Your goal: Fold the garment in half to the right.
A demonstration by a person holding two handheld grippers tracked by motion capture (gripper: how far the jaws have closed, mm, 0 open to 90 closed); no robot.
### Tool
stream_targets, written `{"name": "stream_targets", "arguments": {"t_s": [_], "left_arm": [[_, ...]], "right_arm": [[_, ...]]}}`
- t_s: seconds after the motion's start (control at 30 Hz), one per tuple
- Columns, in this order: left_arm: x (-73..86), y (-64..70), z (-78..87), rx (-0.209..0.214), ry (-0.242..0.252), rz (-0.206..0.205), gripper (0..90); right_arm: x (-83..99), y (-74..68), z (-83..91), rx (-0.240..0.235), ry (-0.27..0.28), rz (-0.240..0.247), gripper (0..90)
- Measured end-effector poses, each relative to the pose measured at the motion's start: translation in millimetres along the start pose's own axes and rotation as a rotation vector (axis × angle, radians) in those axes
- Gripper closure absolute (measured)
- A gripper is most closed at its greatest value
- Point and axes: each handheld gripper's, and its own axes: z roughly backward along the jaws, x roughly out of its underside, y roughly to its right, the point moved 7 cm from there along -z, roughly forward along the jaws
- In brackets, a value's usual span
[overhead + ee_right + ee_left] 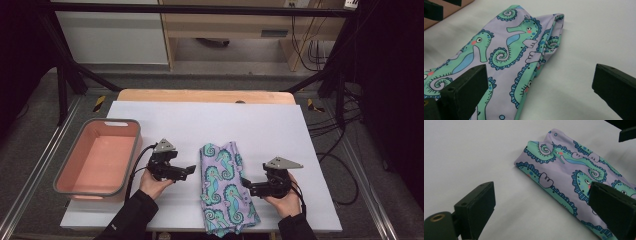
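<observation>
A folded lilac cloth with green seahorses lies lengthwise on the white table sheet, its near end at the front edge. My left gripper hovers just left of the cloth, jaws open, nothing between them. My right gripper sits at the cloth's right side, open and empty. In the left gripper view the cloth lies ahead to the right, my left gripper spread wide over bare table. In the right gripper view the cloth runs under the left jaw of my right gripper.
A pink bin with a grey rim stands empty at the table's left. The wooden tabletop edge shows behind the white sheet. Cables trail on the floor at the right. Black frame posts stand at the back corners.
</observation>
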Motion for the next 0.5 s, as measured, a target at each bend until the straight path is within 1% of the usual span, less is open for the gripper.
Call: {"name": "stream_targets", "arguments": {"t_s": [0.1,0.17,0.23,0.33,0.5], "left_arm": [[-2.8,0.9,-5.6,0.001,-0.006,-0.005,6.8],[-4.5,0.9,-8.8,0.003,-0.009,-0.008,6.8],[-6.8,0.6,-12.4,0.007,-0.008,0.001,6.8],[-10.9,0.2,-18.2,0.007,-0.013,-0.001,6.9],[-18.6,-0.8,-28.8,-0.004,-0.014,0.006,7.4]], "right_arm": [[0.2,-1.9,-0.1,-0.023,0.006,0.007,0.8],[-0.8,-1.7,0.9,-0.015,0.010,-0.003,2.2],[-0.3,-1.7,1.7,-0.009,0.008,-0.010,3.0],[1.8,-2.6,4.5,-0.019,0.012,0.010,2.9],[6.6,-2.9,9.3,-0.033,0.005,0.019,3.0]]}}
